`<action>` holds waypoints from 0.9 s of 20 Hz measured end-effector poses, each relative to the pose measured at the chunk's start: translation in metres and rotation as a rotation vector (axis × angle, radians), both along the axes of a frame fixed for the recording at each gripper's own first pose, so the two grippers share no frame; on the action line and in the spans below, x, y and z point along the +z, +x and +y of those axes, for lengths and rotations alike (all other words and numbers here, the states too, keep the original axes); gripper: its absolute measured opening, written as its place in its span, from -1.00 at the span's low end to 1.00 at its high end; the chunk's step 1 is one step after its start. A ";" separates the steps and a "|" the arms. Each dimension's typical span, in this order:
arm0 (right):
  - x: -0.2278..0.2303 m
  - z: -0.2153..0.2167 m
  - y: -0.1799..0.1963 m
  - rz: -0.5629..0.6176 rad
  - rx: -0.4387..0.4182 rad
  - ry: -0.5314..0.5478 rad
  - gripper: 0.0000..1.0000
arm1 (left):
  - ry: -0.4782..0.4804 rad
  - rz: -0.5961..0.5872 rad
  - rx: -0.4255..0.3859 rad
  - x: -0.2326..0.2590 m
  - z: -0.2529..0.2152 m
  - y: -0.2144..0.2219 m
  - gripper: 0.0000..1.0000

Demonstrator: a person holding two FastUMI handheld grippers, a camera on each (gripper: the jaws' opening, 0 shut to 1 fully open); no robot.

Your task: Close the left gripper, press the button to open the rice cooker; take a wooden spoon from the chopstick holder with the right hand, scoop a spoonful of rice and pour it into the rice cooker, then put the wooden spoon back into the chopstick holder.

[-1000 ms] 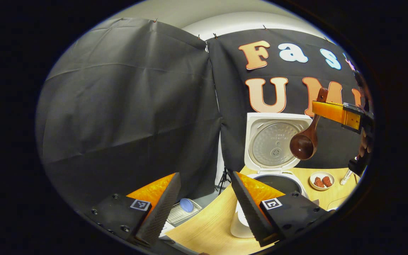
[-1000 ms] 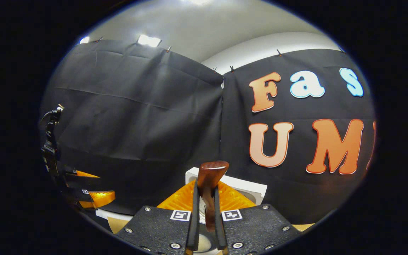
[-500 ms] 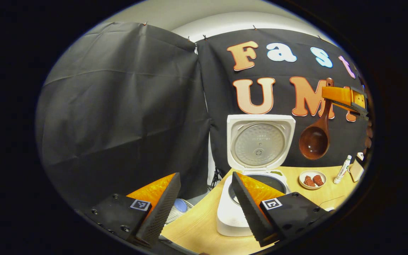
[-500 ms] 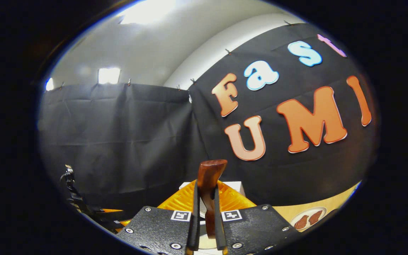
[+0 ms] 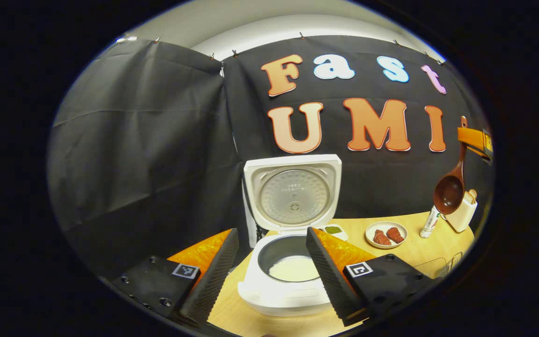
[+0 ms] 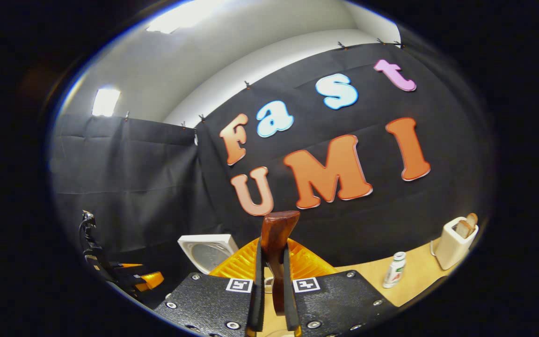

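**Carry the spoon back to the holder**

Your right gripper point(image 6: 273, 299) is clamped on the spoon point(image 5: 449, 187) handle, both fingers pressing it, with the handle end poking up between them. From the left gripper view the spoon hangs bowl-down, high above the table point(image 5: 414, 252) at the right, near the cream holder point(image 5: 461, 215) and the small bottle point(image 5: 431, 222). The bowl looks empty. The cooker point(image 5: 288, 281) stands open, lid up, with white rice in its pot, so the pour seems done and the return is the step in hand.

Your left gripper point(image 5: 269, 271) hovers wide open over the cooker, gripping nothing; hold it away from the spoon's path.

Bring the spoon over the holder, keep it near vertical, and lower the bowl straight in. Don't loosen your grip until it bottoms out. Watch the bottle just beside the holder; a swinging bowl could knock it over.
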State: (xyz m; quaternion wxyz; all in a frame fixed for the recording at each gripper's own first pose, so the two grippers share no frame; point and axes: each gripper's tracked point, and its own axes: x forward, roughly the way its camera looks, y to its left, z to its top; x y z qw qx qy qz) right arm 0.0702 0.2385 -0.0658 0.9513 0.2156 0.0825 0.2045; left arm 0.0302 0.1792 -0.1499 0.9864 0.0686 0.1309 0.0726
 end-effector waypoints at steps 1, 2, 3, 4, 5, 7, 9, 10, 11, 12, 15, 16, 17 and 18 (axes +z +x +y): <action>-0.011 -0.019 -0.006 0.029 -0.034 -0.012 -0.65 | -0.002 0.004 -0.013 0.001 -0.008 0.004 0.87; -0.024 -0.037 -0.012 0.057 -0.066 -0.025 -0.65 | -0.005 0.006 -0.023 0.002 -0.014 0.008 0.89; -0.035 -0.055 -0.020 0.084 -0.097 -0.037 -0.55 | -0.008 0.005 -0.034 0.008 -0.018 0.010 0.87; -0.046 -0.072 -0.027 0.108 -0.128 -0.053 -0.65 | -0.008 0.002 -0.046 0.010 -0.025 0.012 0.87; -0.055 -0.088 -0.033 0.129 -0.156 -0.068 -0.65 | -0.005 -0.003 -0.058 0.012 -0.031 0.016 0.87; -0.074 -0.115 -0.049 0.175 -0.201 -0.095 -0.65 | 0.003 -0.007 -0.084 0.014 -0.044 0.020 0.87; -0.095 -0.136 -0.064 0.218 -0.238 -0.116 -0.65 | 0.011 -0.011 -0.109 0.017 -0.058 0.024 0.89; -0.104 -0.145 -0.071 0.239 -0.259 -0.128 -0.65 | 0.013 -0.014 -0.120 0.019 -0.063 0.024 0.87; -0.114 -0.153 -0.079 0.260 -0.278 -0.134 -0.65 | 0.011 -0.017 -0.130 0.021 -0.070 0.027 0.87; -0.124 -0.158 -0.088 0.280 -0.295 -0.139 -0.65 | 0.011 -0.020 -0.136 0.022 -0.074 0.028 0.87; -0.154 -0.172 -0.106 0.334 -0.330 -0.142 -0.65 | 0.015 -0.022 -0.152 0.025 -0.083 0.031 0.87; -0.161 -0.176 -0.108 0.348 -0.343 -0.144 -0.66 | 0.019 -0.025 -0.153 0.028 -0.084 0.033 0.87; -0.169 -0.179 -0.111 0.359 -0.357 -0.142 -0.65 | 0.022 -0.029 -0.154 0.030 -0.084 0.033 0.87; -0.177 -0.183 -0.113 0.371 -0.371 -0.147 -0.65 | 0.025 -0.033 -0.151 0.031 -0.084 0.033 0.87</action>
